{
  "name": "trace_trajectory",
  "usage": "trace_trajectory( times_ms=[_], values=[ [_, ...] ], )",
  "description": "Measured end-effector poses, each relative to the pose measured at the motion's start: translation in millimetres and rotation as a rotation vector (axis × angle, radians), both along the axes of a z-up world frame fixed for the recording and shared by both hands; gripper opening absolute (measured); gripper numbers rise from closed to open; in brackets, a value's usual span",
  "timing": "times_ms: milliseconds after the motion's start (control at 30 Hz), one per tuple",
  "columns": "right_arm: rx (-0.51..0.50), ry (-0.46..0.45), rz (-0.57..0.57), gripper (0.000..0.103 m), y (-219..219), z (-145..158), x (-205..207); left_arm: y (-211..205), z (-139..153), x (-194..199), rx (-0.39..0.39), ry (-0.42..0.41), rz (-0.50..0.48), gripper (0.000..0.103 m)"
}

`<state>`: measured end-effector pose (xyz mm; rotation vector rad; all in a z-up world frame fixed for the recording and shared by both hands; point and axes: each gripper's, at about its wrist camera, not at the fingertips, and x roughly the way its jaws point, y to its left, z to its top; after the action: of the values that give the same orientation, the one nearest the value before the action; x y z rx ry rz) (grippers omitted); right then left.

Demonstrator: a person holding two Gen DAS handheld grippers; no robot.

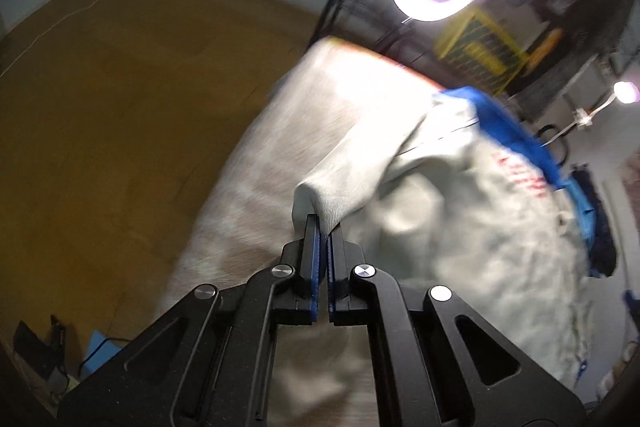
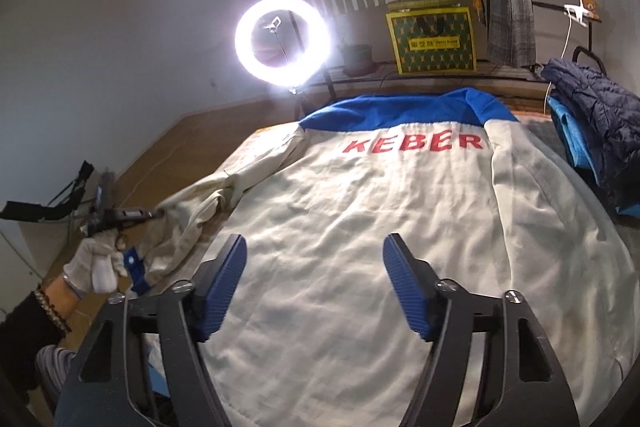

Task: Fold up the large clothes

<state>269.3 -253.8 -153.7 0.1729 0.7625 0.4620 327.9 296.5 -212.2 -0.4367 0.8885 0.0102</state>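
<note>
A large cream jacket (image 2: 360,227) with a blue yoke and red "KEBER" lettering lies back-up on the table. My left gripper (image 1: 323,227) is shut on the end of its left sleeve (image 1: 340,183) and holds it lifted off the table; the view is blurred. In the right wrist view the left gripper (image 2: 158,214) shows at the far left, held by a white-gloved hand, with the sleeve (image 2: 200,203) bunched beside it. My right gripper (image 2: 314,247) is open and empty, hovering over the lower middle of the jacket's back.
A lit ring light (image 2: 282,45) stands behind the table's far edge. A yellow-green bag (image 2: 432,41) and hanging clothes are at the back. A dark blue quilted jacket (image 2: 596,115) and blue cloth lie at the right. The wooden floor (image 1: 120,147) lies left.
</note>
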Motion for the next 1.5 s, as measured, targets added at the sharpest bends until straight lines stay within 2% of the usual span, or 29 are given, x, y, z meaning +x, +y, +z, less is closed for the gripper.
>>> trace_trajectory(
  times_ms=[100, 200, 300, 400, 500, 600, 733, 933, 967, 1067, 1133, 1200, 1267, 1333, 1400, 1500],
  values=[
    [0.029, 0.043, 0.005, 0.046, -4, -4, 4, -22, 33, -6, -0.021, -0.069, -0.045, 0.000],
    [0.069, 0.083, 0.001, 0.036, -9, -7, 10, -53, 67, -17, -0.046, -0.139, -0.109, 0.000],
    [0.098, 0.113, -0.008, 0.034, -13, -10, 17, -92, 98, -30, -0.064, -0.197, -0.192, 0.000],
    [0.127, 0.143, -0.010, 0.029, -16, -12, 27, -137, 111, -44, -0.067, -0.219, -0.286, 0.000],
    [0.157, 0.173, 0.018, 0.029, -15, -14, 43, -192, 103, -64, -0.005, -0.183, -0.423, 0.000],
    [0.130, 0.167, 0.023, 0.029, -11, -16, 53, -241, 77, -72, 0.070, -0.098, -0.533, 0.000],
    [0.116, 0.184, 0.057, 0.029, -2, -23, 69, -271, 58, -78, 0.094, -0.045, -0.585, 0.000],
    [0.184, 0.278, 0.097, 0.030, 14, -42, 95, -304, 40, -89, 0.104, -0.014, -0.661, 0.000],
    [0.203, 0.297, 0.103, 0.033, 16, -47, 99, -310, 36, -92, 0.119, -0.008, -0.683, 0.000],
    [0.264, 0.367, 0.118, 0.056, 26, -60, 112, -327, 25, -104, 0.167, 0.014, -0.756, 0.000],
    [0.255, 0.395, 0.119, 0.056, 36, -69, 117, -329, 23, -110, 0.186, 0.031, -0.779, 0.000],
    [0.181, 0.390, 0.095, 0.056, 43, -75, 120, -322, 26, -119, 0.189, 0.025, -0.791, 0.005],
    [0.124, 0.391, 0.087, 0.056, 47, -80, 120, -306, 35, -125, 0.140, 0.009, -0.775, 0.014],
    [0.123, 0.414, 0.090, 0.056, 47, -88, 118, -282, 44, -126, 0.090, -0.017, -0.711, 0.036],
    [0.120, 0.432, 0.090, 0.056, 45, -91, 116, -255, 46, -120, 0.049, -0.021, -0.623, 0.041],
    [0.102, 0.439, 0.124, 0.056, 45, -91, 103, -209, 33, -105, -0.027, 0.040, -0.471, 0.041]
  ],
)
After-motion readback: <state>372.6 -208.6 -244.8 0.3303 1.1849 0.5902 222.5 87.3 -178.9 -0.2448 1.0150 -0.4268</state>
